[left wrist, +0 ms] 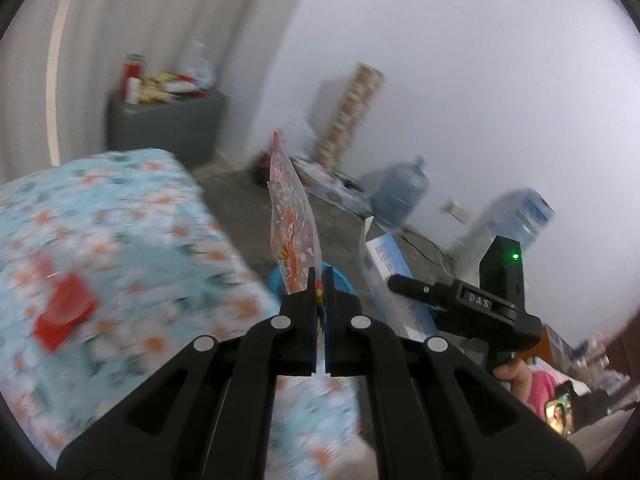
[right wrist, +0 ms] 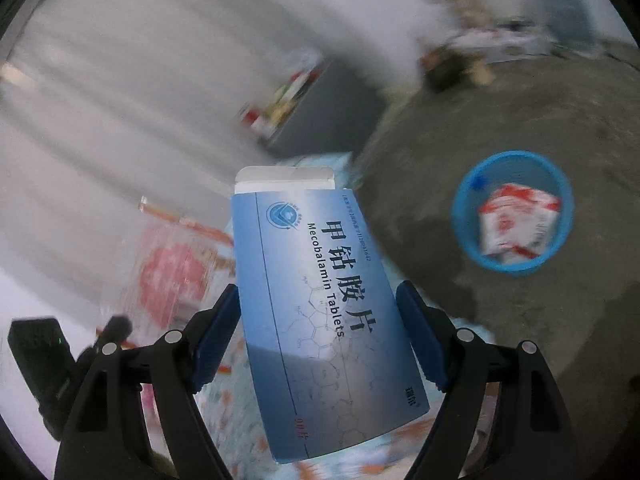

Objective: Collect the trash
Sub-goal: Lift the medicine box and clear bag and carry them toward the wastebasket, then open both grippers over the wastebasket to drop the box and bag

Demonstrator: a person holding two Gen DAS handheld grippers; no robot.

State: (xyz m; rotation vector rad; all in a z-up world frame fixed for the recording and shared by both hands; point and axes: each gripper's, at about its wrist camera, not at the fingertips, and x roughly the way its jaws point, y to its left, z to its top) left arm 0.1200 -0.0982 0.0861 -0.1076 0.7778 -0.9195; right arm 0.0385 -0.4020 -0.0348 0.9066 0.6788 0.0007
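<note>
My left gripper [left wrist: 320, 280] is shut on a red and orange snack wrapper [left wrist: 294, 216] that stands up from between the pads. My right gripper [right wrist: 316, 292] is shut on a blue medicine box [right wrist: 320, 300] labelled Mecobalamin Tablets, its white flap open at the far end. The same box [left wrist: 394, 272] shows to the right in the left wrist view. A round blue bin [right wrist: 464, 216] stands on the concrete floor at the right with a red and white wrapper [right wrist: 516, 224] inside. Part of the bin [left wrist: 344, 284] peeks out behind my left fingers. The view is motion-blurred.
A table with a floral blue cloth [left wrist: 120, 220] fills the left, with a red item [left wrist: 60, 312] on it. A grey cabinet [left wrist: 168, 128] holds bottles and packets. Water jugs [left wrist: 400, 192], stacked cartons [left wrist: 352, 112] and floor clutter line the wall. A hand [left wrist: 516, 376] grips the right tool.
</note>
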